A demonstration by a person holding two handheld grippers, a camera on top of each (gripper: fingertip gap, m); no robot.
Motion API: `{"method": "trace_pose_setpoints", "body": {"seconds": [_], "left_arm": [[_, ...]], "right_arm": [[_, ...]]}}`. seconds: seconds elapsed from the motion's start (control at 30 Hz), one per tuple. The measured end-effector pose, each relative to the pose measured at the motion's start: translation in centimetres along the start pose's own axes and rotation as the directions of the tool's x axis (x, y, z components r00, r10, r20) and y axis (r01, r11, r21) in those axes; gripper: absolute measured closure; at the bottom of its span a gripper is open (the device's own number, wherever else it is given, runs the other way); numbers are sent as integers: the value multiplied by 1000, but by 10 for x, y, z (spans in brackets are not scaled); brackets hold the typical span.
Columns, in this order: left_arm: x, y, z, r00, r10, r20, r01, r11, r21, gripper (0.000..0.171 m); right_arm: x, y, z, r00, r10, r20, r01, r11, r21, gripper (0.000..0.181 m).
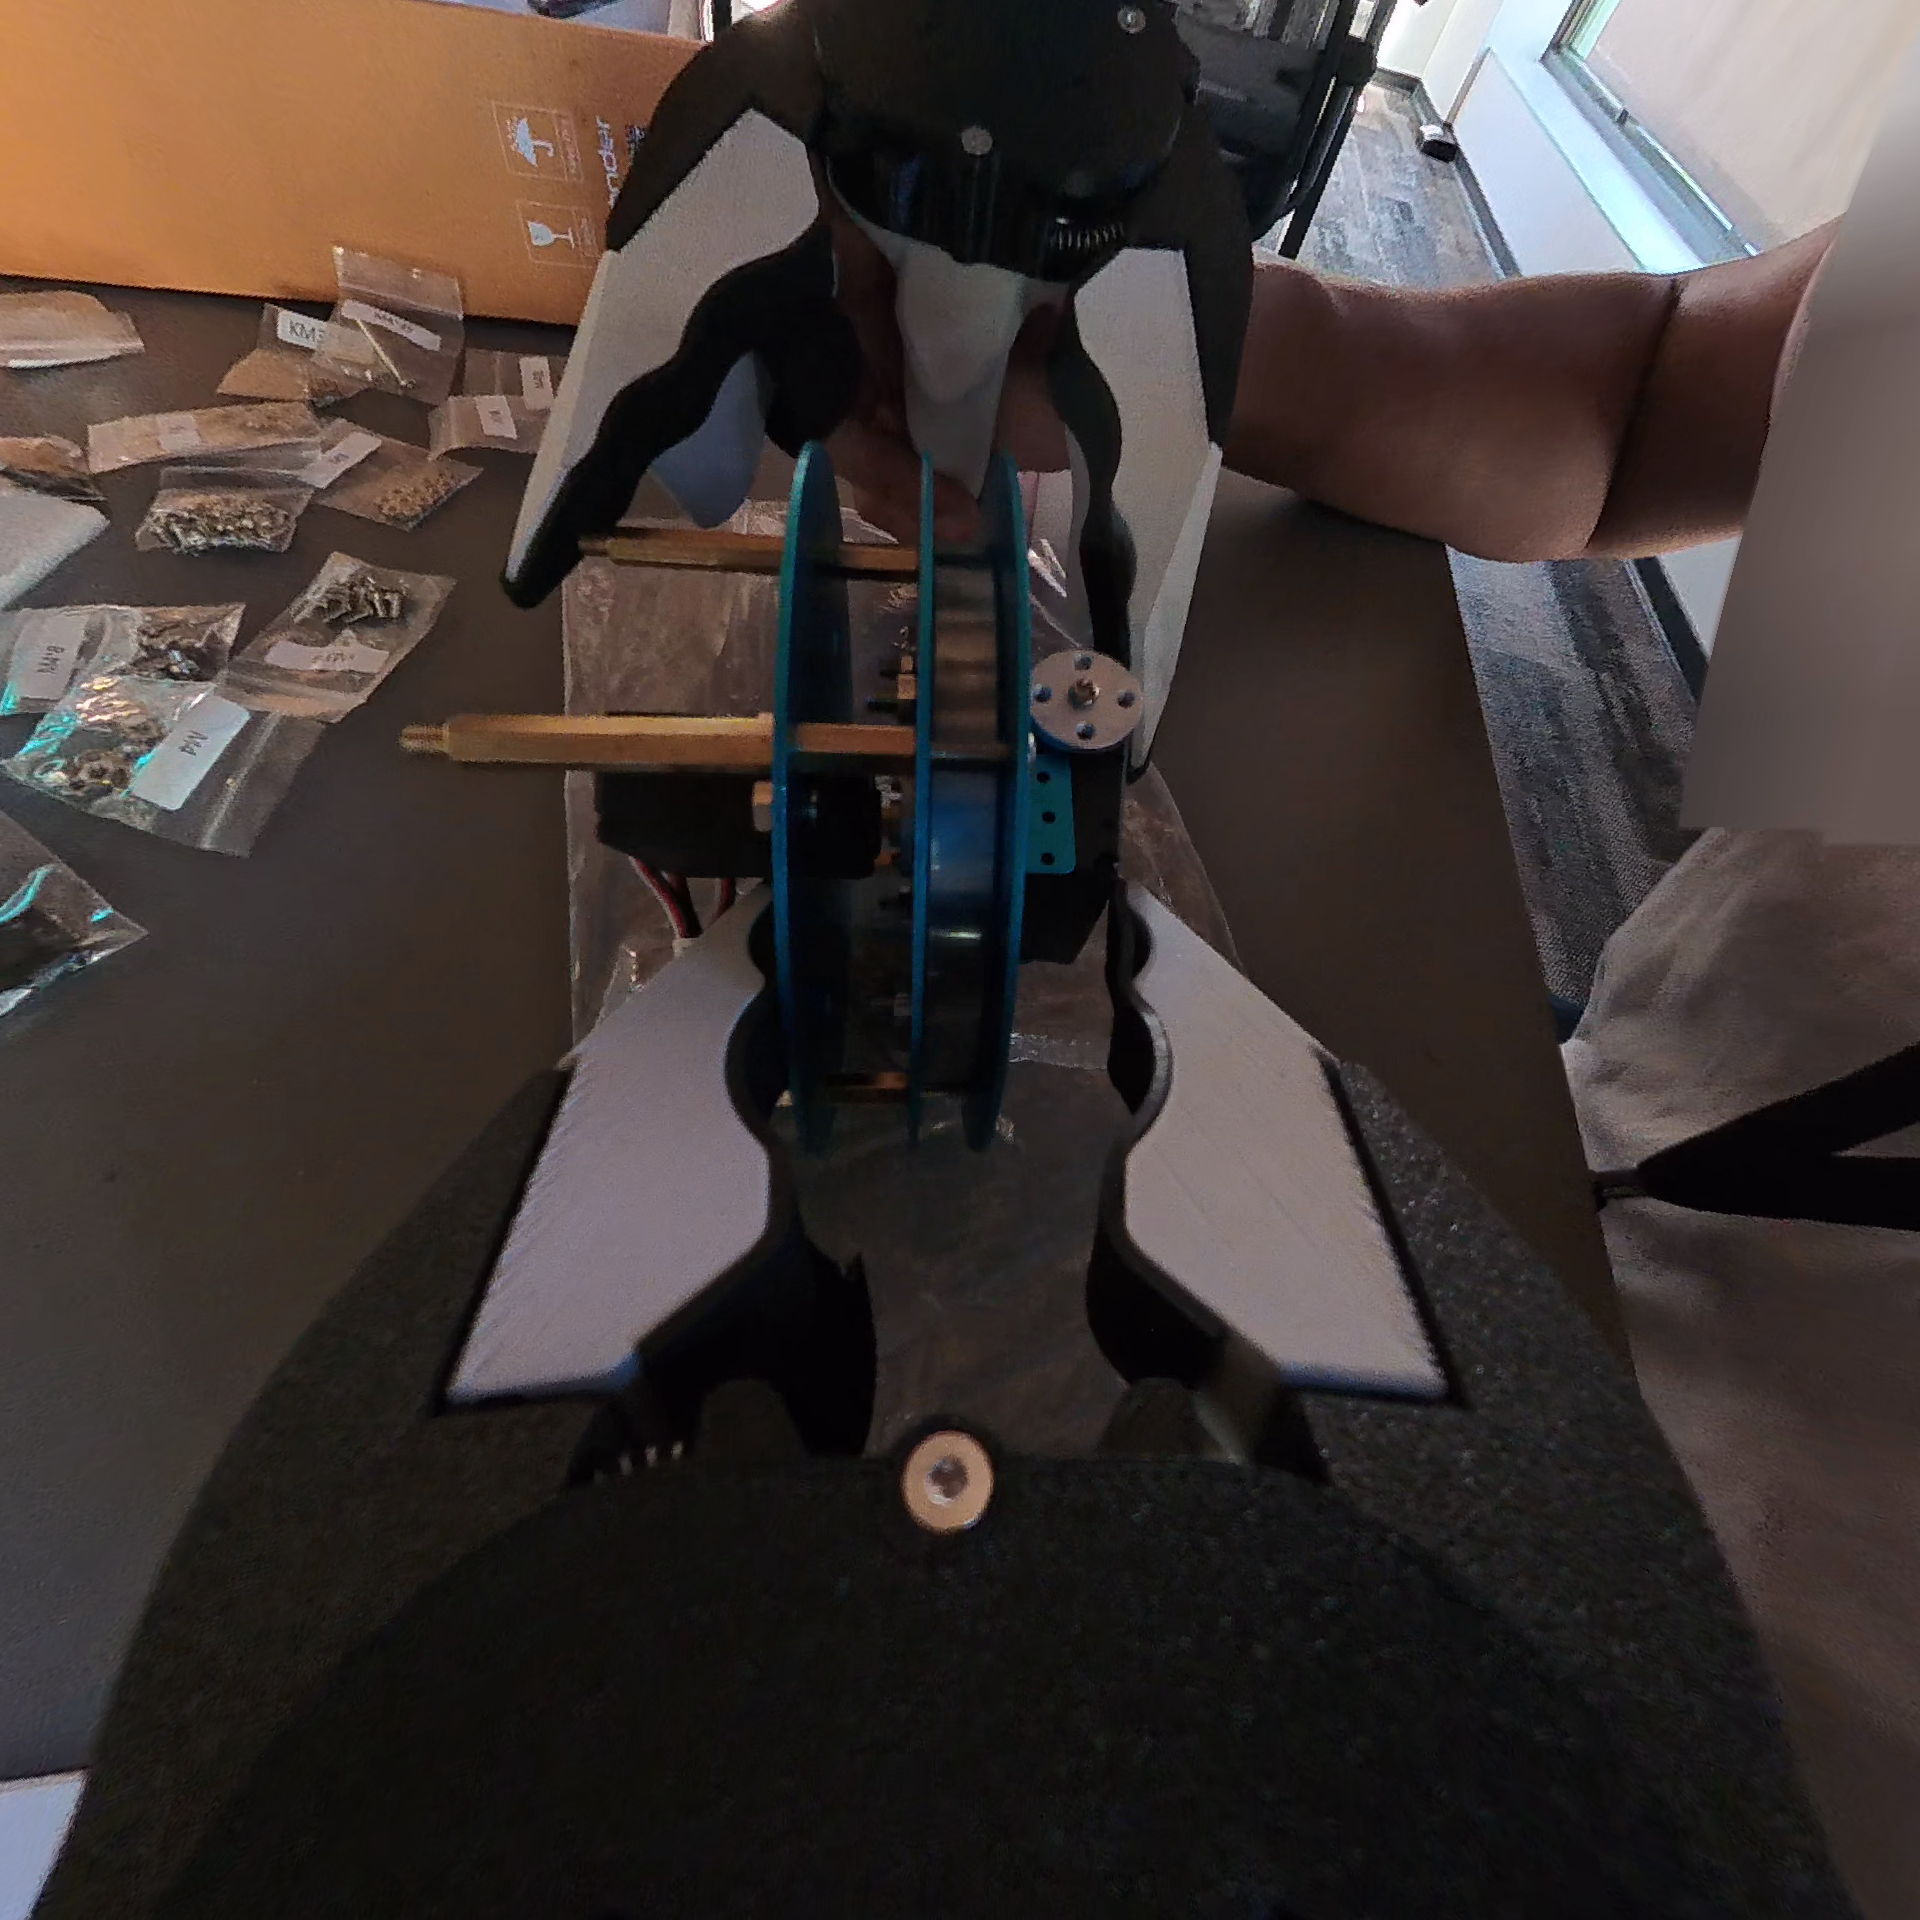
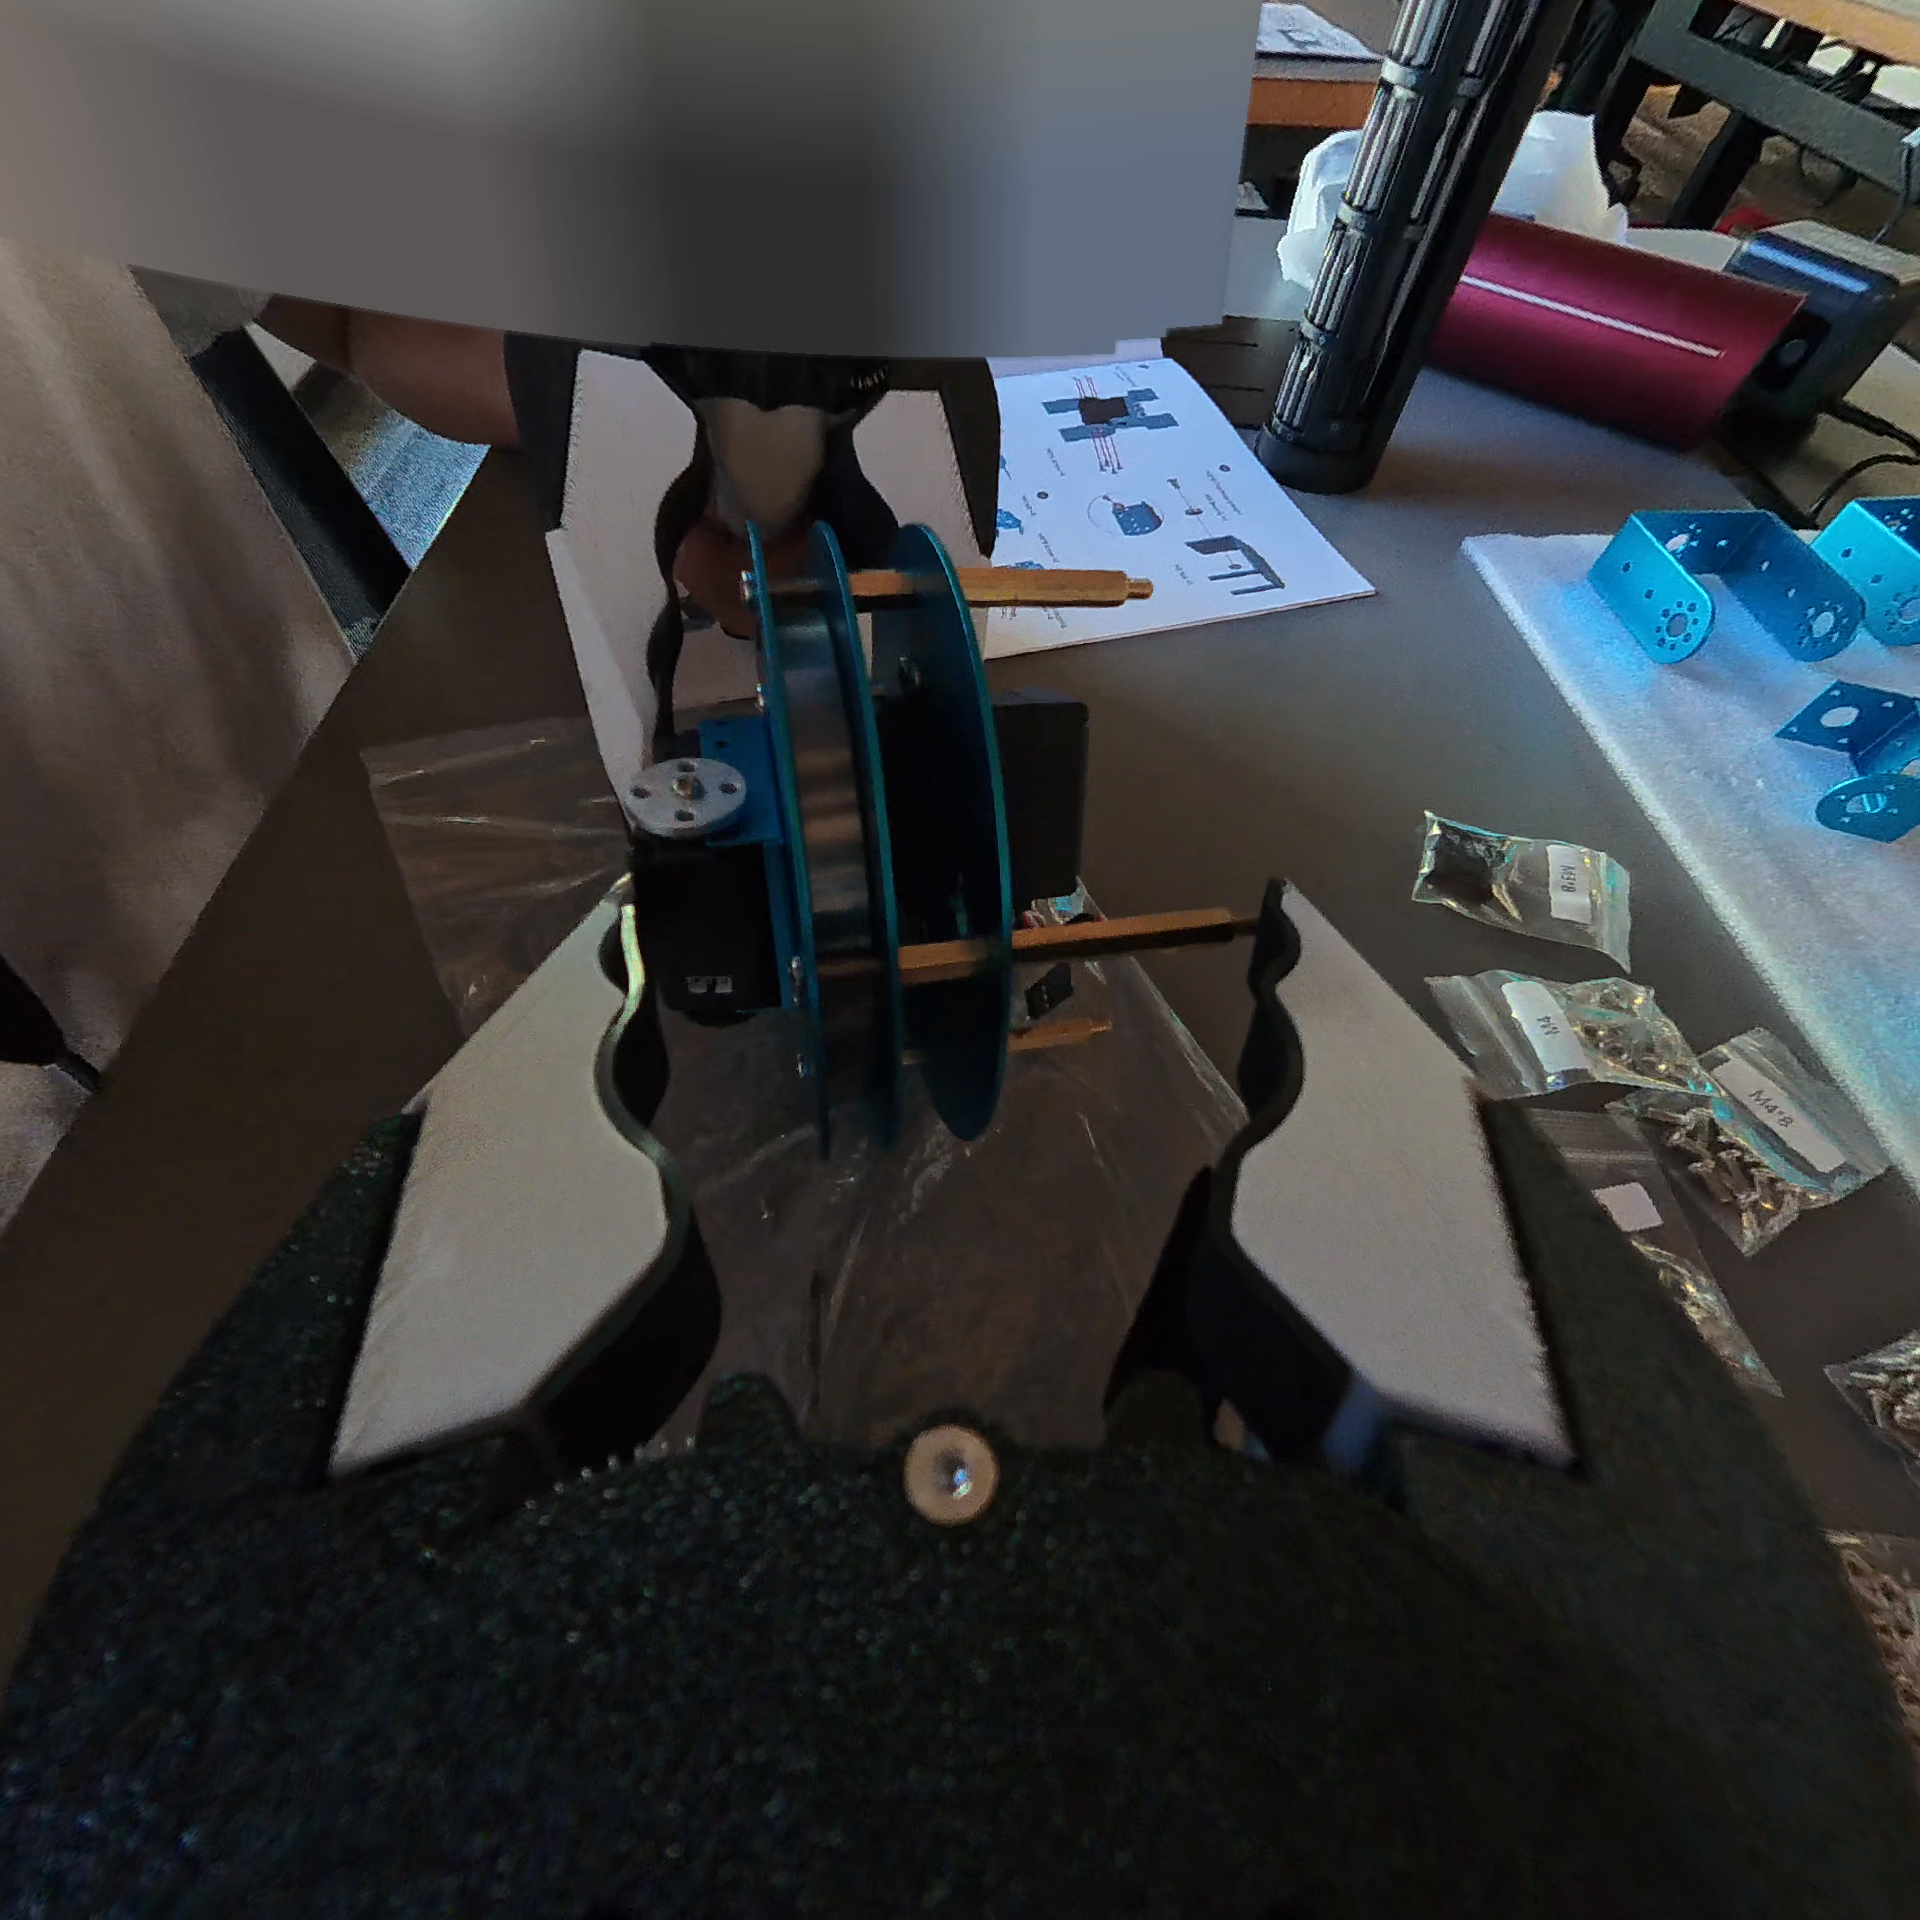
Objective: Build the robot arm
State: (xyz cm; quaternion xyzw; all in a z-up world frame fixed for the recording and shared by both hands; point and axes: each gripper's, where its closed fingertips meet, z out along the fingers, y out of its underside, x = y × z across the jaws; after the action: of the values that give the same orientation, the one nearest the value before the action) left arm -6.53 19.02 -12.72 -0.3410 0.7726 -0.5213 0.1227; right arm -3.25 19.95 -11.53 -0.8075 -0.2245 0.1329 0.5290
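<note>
Both grippers, left gripper and right gripper, stand with jaws apart around the blue disc assembly, held edge-up above the bench; close evenly on the discs, clear of the brass standoffs.

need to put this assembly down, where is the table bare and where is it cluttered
Bare dark table lies between the screw bags and the clear plastic sheet under the blue disc assembly. In the right wrist view, a bare strip runs between the instruction sheet and the white foam with blue brackets. Crowded: the bags.
</note>
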Motion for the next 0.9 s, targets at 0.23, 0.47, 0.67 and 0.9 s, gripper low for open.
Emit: {"method": "trace_pose_setpoints", "body": {"seconds": [0.23, 0.47, 0.67, 0.9], "left_arm": [[-4, -1, 2, 998, 27, 51, -27, 1000, -5, 113], [-6, -1, 2, 1000, 19, 20, -19, 1000, 6, 119], [0, -1, 6, 994, 99, 36, -99, 995, -6, 119], [-1, -2, 4, 999, 39, 6, -39, 999, 6, 106]], "right_arm": [[8, -1, -6, 996, -52, -78, 52, 999, -11, 68], [-2, -11, -7, 955, -288, -76, 285, 957, -48, 95], [-18, 7, 1, 984, -89, 155, 119, 974, -194, 106], [-20, 4, 1, 989, -21, 145, 43, 987, -152, 113]]}}
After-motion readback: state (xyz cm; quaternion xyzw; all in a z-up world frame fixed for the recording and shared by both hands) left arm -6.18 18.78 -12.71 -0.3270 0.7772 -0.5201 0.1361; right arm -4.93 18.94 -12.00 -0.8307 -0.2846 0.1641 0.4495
